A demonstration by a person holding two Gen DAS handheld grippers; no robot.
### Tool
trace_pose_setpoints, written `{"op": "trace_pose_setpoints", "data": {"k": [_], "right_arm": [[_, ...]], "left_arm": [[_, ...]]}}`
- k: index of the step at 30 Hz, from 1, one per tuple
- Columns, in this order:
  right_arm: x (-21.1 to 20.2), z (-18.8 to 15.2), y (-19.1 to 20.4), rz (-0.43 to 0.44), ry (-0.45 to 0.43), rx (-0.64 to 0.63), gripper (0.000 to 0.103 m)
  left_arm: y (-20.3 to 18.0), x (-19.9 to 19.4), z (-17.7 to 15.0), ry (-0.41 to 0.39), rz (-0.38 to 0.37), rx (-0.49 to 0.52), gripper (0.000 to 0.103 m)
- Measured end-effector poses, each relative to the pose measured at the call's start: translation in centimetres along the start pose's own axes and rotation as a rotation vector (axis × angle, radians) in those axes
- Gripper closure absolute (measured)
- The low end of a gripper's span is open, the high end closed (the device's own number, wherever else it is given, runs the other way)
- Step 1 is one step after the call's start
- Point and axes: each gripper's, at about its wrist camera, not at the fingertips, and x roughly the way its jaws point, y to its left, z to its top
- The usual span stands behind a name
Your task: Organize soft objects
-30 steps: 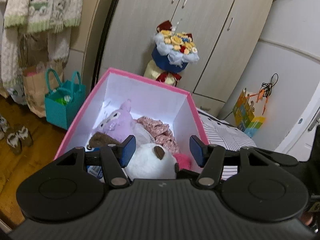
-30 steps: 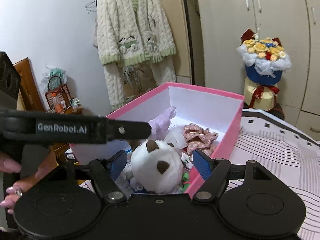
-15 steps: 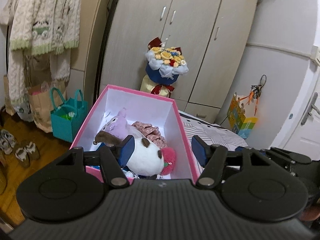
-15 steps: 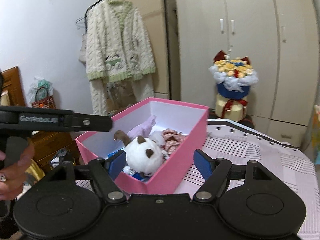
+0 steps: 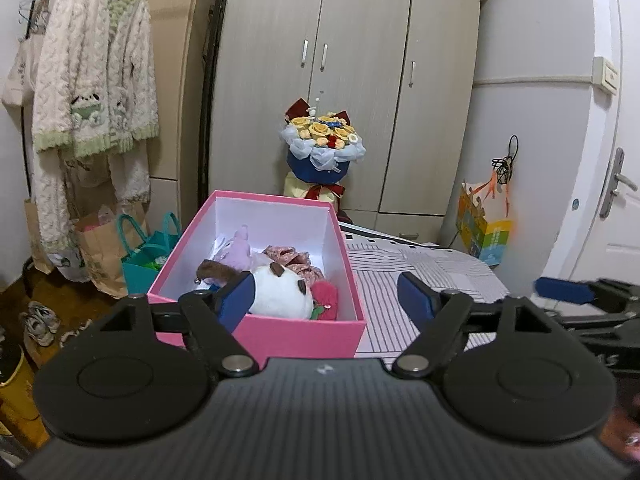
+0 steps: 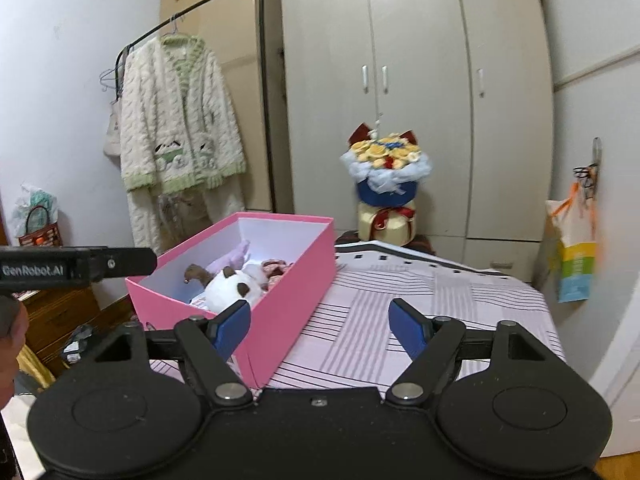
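Observation:
An open pink box (image 5: 300, 336) (image 6: 296, 288) stands on the striped bed (image 5: 420, 268). In it lie a white plush with brown ears (image 5: 280, 292) (image 6: 232, 286), a purple plush (image 5: 238, 248), a pink floral cloth (image 5: 292, 258) and a red fuzzy toy (image 5: 326, 294). My left gripper (image 5: 326, 298) hovers short of the box's near end. Its jaws are opening, with nothing between them. My right gripper (image 6: 320, 326) hangs over the bed beside the box's corner. Its jaws are opening too, and they hold nothing. Each gripper shows at the edge of the other's view.
A flower bouquet (image 5: 322, 148) stands before the grey wardrobe (image 5: 360, 60) behind the box. A knitted cardigan (image 5: 92, 80) hangs on a rack at left, over a teal bag (image 5: 140, 260), a paper bag and shoes (image 5: 40, 320). A door (image 5: 616, 200) is at right.
Both grippers have drawn back from the box and their jaws have widened. The white plush that sat between the fingers now lies in the box, farther away.

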Motion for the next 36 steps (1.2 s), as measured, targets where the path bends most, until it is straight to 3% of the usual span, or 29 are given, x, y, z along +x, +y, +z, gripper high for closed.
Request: {"op": "trace_pose_setpoints", "data": {"k": [5, 7, 15, 23, 36], "right_arm": [[-1.8, -1.3, -0.5, -0.019, -0.034, 0.019, 0.005], [-2.0, -1.7, -0.7, -0.048, -0.032, 0.037, 0.003], [-2.2, -1.5, -0.8, -0.188, 0.003, 0.051, 0.0], [-2.5, -2.2, -1.2, -0.164, 0.017, 0.077, 0.0], [-3.2, -2.3, -0.5, -0.252, 0.038, 0.034, 0.0]], "left_arm": [[-1.0, -0.3, -0.9, -0.001, 0.033, 0.038, 0.003], [-1.3, 0.0, -1.1, 0.008, 0.059, 0.054, 0.0], [-2.0, 0.7, -1.7, 0.034, 0.101, 0.096, 0.0], [-1.9, 1.3, -2.0, 0.062, 0.116, 0.082, 0.0], [-2.3, 1.3, -2.4, 0.058, 0.132, 0.073, 0.0]]}}
